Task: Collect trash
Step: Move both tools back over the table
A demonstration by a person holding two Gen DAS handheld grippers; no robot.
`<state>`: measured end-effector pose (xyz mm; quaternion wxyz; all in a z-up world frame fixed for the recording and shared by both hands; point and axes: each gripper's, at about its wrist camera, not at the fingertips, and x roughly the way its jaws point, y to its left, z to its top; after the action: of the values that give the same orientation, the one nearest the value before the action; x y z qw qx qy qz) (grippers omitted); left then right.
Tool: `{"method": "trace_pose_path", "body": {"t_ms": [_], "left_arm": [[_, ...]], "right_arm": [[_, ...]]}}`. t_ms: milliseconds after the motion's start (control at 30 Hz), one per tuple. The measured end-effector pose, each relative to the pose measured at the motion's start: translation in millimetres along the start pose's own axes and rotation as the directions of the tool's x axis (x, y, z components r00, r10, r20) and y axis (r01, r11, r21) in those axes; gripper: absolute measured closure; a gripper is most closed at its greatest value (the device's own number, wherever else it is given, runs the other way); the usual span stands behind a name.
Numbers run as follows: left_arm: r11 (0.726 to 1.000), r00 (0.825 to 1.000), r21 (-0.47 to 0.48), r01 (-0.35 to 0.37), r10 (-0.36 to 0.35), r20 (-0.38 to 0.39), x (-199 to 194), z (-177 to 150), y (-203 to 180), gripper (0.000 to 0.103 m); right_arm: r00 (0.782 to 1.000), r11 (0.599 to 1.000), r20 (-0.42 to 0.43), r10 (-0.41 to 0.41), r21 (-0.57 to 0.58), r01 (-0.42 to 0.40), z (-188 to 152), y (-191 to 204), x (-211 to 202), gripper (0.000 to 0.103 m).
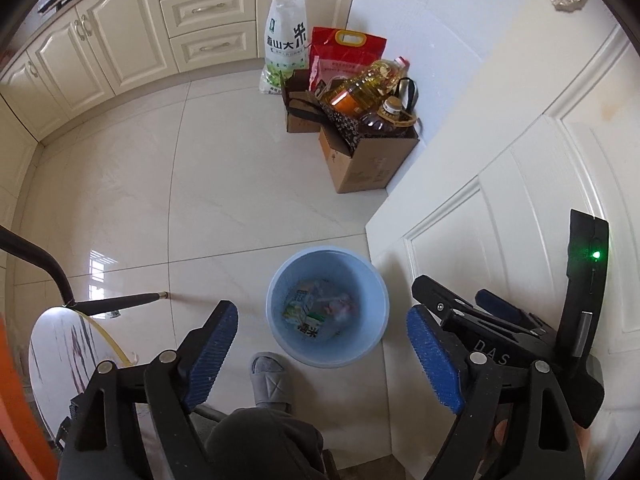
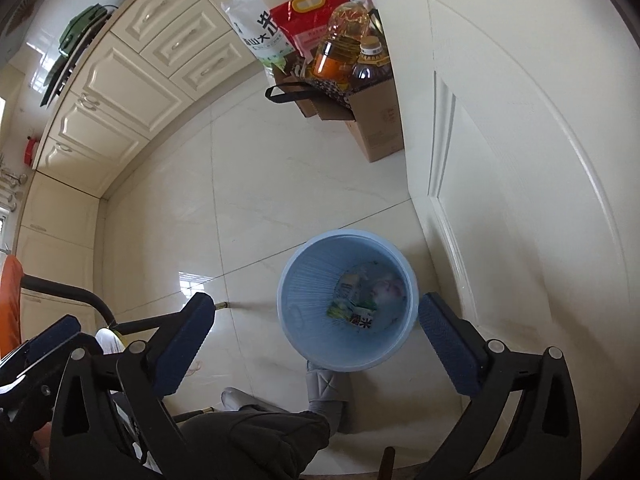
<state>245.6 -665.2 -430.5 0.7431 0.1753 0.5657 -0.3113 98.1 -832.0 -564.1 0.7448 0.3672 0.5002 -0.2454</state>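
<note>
A light blue trash bin (image 1: 280,332) stands on the tiled floor by the white door; it also shows in the right wrist view (image 2: 308,320). Trash lies at its bottom: a green and white packet (image 1: 306,312) (image 2: 354,312) and crumpled wrappers (image 1: 340,308). My left gripper (image 1: 322,354) is open and empty, held above the bin. My right gripper (image 2: 312,342) is open and empty, also above the bin; it shows in the left wrist view (image 1: 500,308) at the right.
A white door (image 1: 520,220) stands right of the bin. A cardboard box (image 1: 368,160) with oil bottles (image 1: 368,88) and rice bags (image 1: 286,48) sits by the wall. Cream cabinets (image 1: 120,40) line the back. A chair (image 1: 64,344) is at left. My slippered foot (image 1: 270,376) is near the bin.
</note>
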Motion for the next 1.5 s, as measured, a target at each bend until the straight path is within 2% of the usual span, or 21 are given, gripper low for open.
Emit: {"method": "trace_pose_path", "body": {"t_ms": [133,367,500,700,800,1067,1300,1500], "left_arm": [[0.999,0.997,0.022,-0.035,0.033,0.062,-29.9,-21.9,-7.2,0.008],[0.999,0.985,0.029,-0.022,0.017,0.172,-90.4,-60.3,-9.6,0.008],[1.000,0.964,0.019,-0.015,0.010,0.265,-140.0,-92.6,1.5,0.007],[0.999,0.917,-0.047,-0.027,0.043,0.397,-210.1,-154.4,37.3,0.006],[0.994,0.887,-0.098,-0.041,0.082,0.454,-243.9,-194.0,61.5,0.005],[0.955,0.785,-0.287,-0.082,0.239,0.571,-340.8,-317.8,122.6,0.002],[0.891,0.688,-0.440,-0.109,0.387,0.614,-418.0,-423.1,161.5,0.002],[0.835,0.614,-0.533,-0.133,0.492,0.617,-450.9,-503.7,148.1,0.001]], "right_arm": [[0.999,1.000,0.029,-0.020,-0.010,0.020,-8.3,6.6,-19.6,0.000],[0.993,0.998,0.118,-0.028,-0.055,0.035,-22.0,32.8,-78.9,0.000],[0.980,0.994,0.197,-0.013,-0.108,0.035,-32.1,59.5,-128.6,0.000],[0.952,0.977,0.304,0.047,-0.214,0.020,-53.9,112.3,-197.6,0.000],[0.934,0.961,0.345,0.095,-0.276,0.005,-68.0,143.8,-227.2,0.000],[0.881,0.884,0.401,0.250,-0.467,-0.038,-116.9,238.1,-290.2,0.000],[0.829,0.780,0.396,0.395,-0.621,-0.075,-171.1,318.6,-329.9,0.000],[0.787,0.687,0.358,0.502,-0.718,-0.112,-215.7,373.5,-355.1,0.000]]}}
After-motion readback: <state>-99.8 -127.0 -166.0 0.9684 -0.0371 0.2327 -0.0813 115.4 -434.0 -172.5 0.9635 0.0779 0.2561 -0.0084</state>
